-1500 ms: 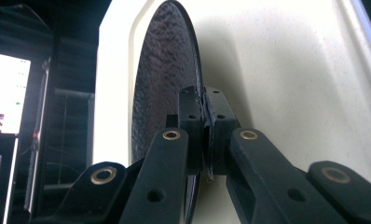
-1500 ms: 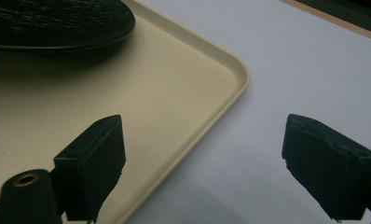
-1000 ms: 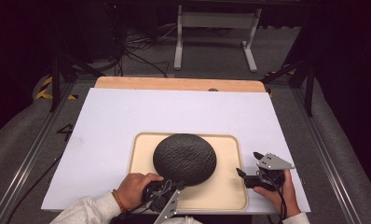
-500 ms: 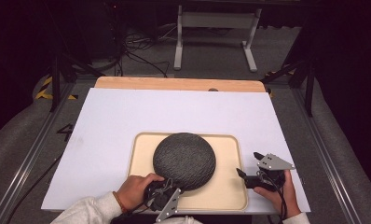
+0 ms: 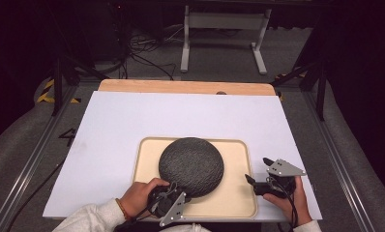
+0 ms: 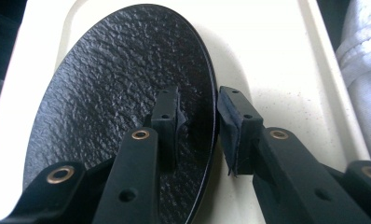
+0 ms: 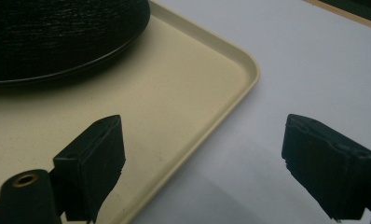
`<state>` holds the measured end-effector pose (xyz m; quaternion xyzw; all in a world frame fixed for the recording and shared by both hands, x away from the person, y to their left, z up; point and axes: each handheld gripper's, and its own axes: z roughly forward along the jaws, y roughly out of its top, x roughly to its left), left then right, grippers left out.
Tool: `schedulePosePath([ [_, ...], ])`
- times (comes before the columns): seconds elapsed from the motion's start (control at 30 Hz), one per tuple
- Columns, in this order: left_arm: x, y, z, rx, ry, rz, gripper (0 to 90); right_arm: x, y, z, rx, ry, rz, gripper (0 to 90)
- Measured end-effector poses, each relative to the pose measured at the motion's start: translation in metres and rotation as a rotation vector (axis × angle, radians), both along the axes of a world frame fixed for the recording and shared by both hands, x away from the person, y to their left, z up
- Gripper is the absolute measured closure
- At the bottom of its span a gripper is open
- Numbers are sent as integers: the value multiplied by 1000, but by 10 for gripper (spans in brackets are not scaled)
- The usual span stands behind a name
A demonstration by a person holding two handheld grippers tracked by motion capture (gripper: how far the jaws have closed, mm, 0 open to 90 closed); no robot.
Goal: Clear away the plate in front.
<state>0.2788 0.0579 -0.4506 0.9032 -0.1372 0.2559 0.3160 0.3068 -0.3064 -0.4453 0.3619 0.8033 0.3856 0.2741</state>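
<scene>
The left gripper (image 6: 197, 121) has just been easing its black jaws apart; the rim of the round, pebbly black plate (image 6: 113, 93) stands between them, unclamped. The plate lies on a smooth cream tray (image 5: 239, 188). The right gripper (image 7: 202, 163) gapes wide across the tray's rounded edge.

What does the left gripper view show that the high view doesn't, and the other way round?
Left gripper view: the left gripper close up, its jaws having just been opening, with the black plate rim between the pads and a gap at one pad. High view: both hands, the right gripper held open, and the white sheet under the cream tray. Both: the textured plate lying on that tray.
</scene>
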Motion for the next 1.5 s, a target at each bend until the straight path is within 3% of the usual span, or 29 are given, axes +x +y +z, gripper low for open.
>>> schedulePosePath([
  [0.27,0,2,7,-47,46,-18,673,0,0,0,-1,-2,-1,134],
  [0.6,4,9,17,-106,47,13,612,0,0,1,-3,-5,1,134],
  [0.87,11,18,30,-177,57,55,497,0,0,1,-3,-5,2,134],
  [0.93,11,20,31,-192,57,85,441,-1,0,1,-3,-6,3,134],
  [1.0,14,23,34,-192,50,77,431,-1,0,1,-1,-6,1,134],
  [1.27,19,29,38,-206,56,131,284,-1,0,1,1,-5,-1,134],
  [1.5,28,39,42,-222,86,176,195,-1,-1,2,3,-7,0,134],
])
